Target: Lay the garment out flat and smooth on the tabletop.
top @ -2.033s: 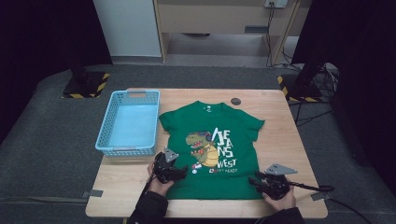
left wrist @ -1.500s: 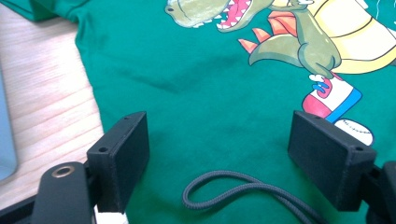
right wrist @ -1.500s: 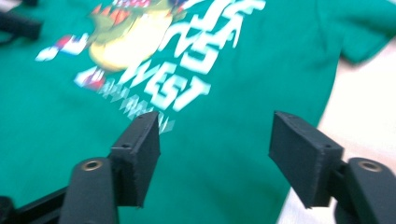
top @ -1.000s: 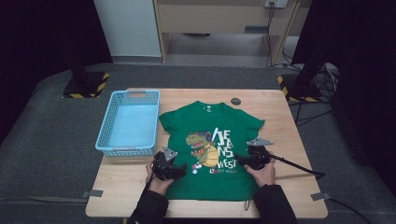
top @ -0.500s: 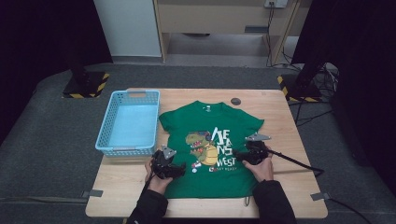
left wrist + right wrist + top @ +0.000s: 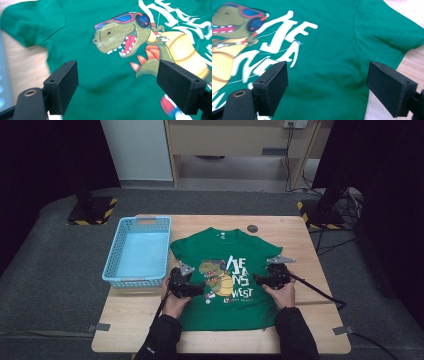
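A green T-shirt [image 6: 227, 250] with a dinosaur print and white letters lies flat on the wooden table [image 6: 300, 330], neck towards the far side. My left gripper [image 6: 200, 289] hovers over the shirt's left side beside the dinosaur [image 6: 117, 42]. In the left gripper view, the left gripper [image 6: 117, 85] is open; its jaws have just closed a little with nothing between them. My right gripper [image 6: 256, 279] hovers over the shirt's right side by the letters. In the right gripper view, the right gripper [image 6: 327, 87] is open below the right sleeve [image 6: 397, 32]; its jaws have just been opening, nothing between them.
A light blue plastic basket [image 6: 111, 270] stands empty on the table's left part, close to the shirt's left sleeve. A small dark round object [image 6: 252, 228] lies near the table's far edge. Cables trail from both grippers towards the near edge.
My right gripper has come from the shirt's lower right corner up and inward over the lettering. The left gripper has shifted a little farther up the shirt.
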### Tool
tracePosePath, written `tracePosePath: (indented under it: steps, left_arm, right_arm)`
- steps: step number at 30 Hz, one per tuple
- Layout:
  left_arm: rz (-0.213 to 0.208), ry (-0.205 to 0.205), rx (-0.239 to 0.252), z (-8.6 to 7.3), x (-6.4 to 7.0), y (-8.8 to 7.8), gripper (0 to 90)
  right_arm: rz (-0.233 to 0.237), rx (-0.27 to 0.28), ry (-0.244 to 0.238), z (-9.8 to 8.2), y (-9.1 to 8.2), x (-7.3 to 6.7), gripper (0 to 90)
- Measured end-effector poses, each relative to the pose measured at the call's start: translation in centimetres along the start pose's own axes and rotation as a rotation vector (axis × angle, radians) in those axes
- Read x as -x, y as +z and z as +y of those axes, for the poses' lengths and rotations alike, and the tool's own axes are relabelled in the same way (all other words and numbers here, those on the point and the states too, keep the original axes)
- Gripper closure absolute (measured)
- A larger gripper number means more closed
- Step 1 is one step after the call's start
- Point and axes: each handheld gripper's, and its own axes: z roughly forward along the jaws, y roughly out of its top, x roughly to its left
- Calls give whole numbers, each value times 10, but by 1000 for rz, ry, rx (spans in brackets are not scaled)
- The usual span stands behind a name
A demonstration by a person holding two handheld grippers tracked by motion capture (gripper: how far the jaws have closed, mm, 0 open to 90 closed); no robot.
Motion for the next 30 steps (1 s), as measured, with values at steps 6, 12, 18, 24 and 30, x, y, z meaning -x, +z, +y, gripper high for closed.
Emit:
tracePosePath:
  steps: [6, 12, 18, 24, 30]
  left_arm:
    - [-5, -16, -77, 4, -6, 28, 194]
    - [23, -4, -88, 5, -11, 36, 203]
    - [27, -26, -84, 9, -16, 39, 204]
    - [-18, -23, -48, 2, -11, 14, 198]
    - [-41, 24, -59, -22, 6, -13, 185]
  right_arm:
    - [-4, -47, -5, 1, 19, 0, 177]
    - [-25, -35, -26, 3, 28, 1, 170]
    - [-38, -19, -7, 7, 33, 2, 197]
    - [9, 23, 16, 2, 5, -1, 194]
    - [50, 41, 16, -13, -24, -13, 192]
